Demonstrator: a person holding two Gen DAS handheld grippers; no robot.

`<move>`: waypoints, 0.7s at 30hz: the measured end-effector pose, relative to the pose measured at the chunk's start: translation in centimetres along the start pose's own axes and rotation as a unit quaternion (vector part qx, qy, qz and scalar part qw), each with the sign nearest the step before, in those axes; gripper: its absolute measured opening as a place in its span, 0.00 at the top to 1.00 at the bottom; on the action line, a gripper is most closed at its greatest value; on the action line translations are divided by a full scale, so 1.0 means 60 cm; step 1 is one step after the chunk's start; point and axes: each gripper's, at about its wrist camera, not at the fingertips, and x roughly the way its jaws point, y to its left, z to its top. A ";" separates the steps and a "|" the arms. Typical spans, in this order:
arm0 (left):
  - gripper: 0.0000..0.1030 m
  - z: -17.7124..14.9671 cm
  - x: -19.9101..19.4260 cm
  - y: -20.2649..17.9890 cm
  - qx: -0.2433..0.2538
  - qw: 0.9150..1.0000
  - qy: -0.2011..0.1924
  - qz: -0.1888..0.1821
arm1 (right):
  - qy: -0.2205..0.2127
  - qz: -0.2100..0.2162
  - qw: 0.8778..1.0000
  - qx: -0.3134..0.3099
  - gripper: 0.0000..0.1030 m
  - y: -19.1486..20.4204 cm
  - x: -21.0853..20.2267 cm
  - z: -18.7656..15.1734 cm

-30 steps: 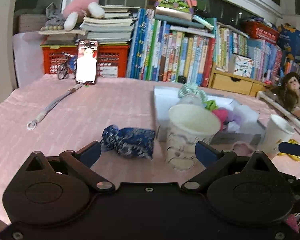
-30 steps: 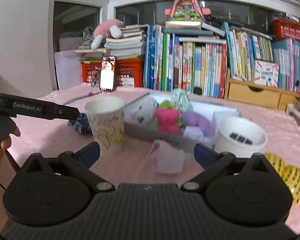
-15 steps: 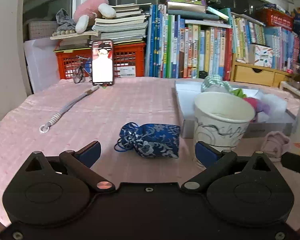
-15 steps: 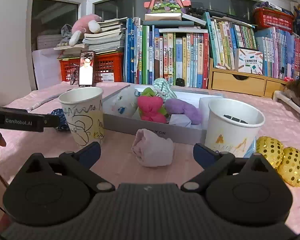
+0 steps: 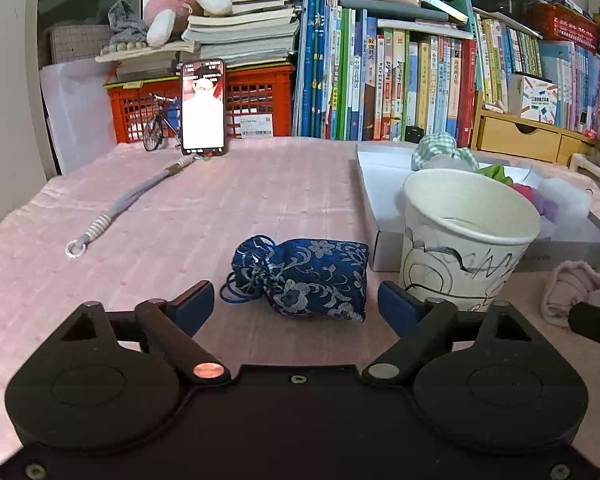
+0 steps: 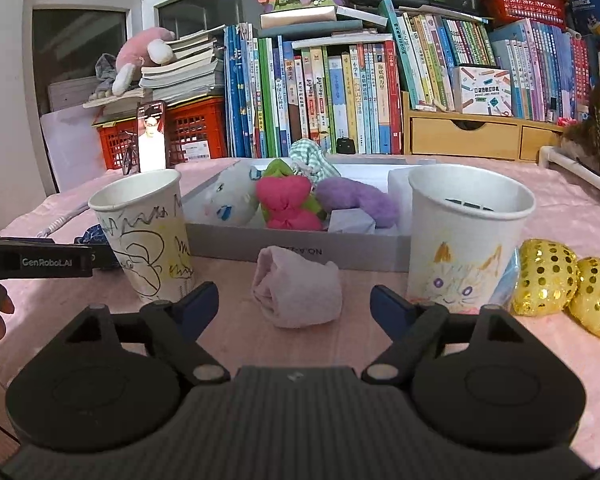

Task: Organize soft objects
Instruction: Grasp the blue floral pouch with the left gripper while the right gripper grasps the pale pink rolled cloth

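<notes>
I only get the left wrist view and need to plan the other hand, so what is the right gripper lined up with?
Observer: The right gripper is open, its jaws have just been closing, and the pale pink rolled cloth sits between them, not pinched.
Operator: What's right of it?
Observer: A paper cup with a cat drawn on it.
Operator: And past that?
Observer: Two gold sequined pouches lie beside the cup.
</notes>
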 end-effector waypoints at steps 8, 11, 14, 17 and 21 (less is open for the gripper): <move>0.24 0.002 0.016 -0.004 -0.002 1.000 0.006 0.001 | 0.006 0.000 1.000 -0.001 0.16 0.005 0.011 0.001; 0.25 0.005 0.022 -0.005 -0.002 1.000 0.006 0.007 | 0.010 -0.001 1.000 0.001 0.16 0.004 0.016 0.002; 0.25 0.009 0.028 -0.005 -0.007 1.000 0.004 0.006 | 0.018 -0.003 1.000 0.003 0.16 0.005 0.022 0.003; 0.25 0.011 0.033 -0.006 -0.005 1.000 0.004 0.009 | 0.025 -0.005 1.000 0.002 0.16 0.006 0.030 0.003; 0.26 0.011 0.037 -0.007 -0.005 1.000 0.006 0.007 | 0.031 -0.008 0.999 -0.001 0.16 0.008 0.039 0.007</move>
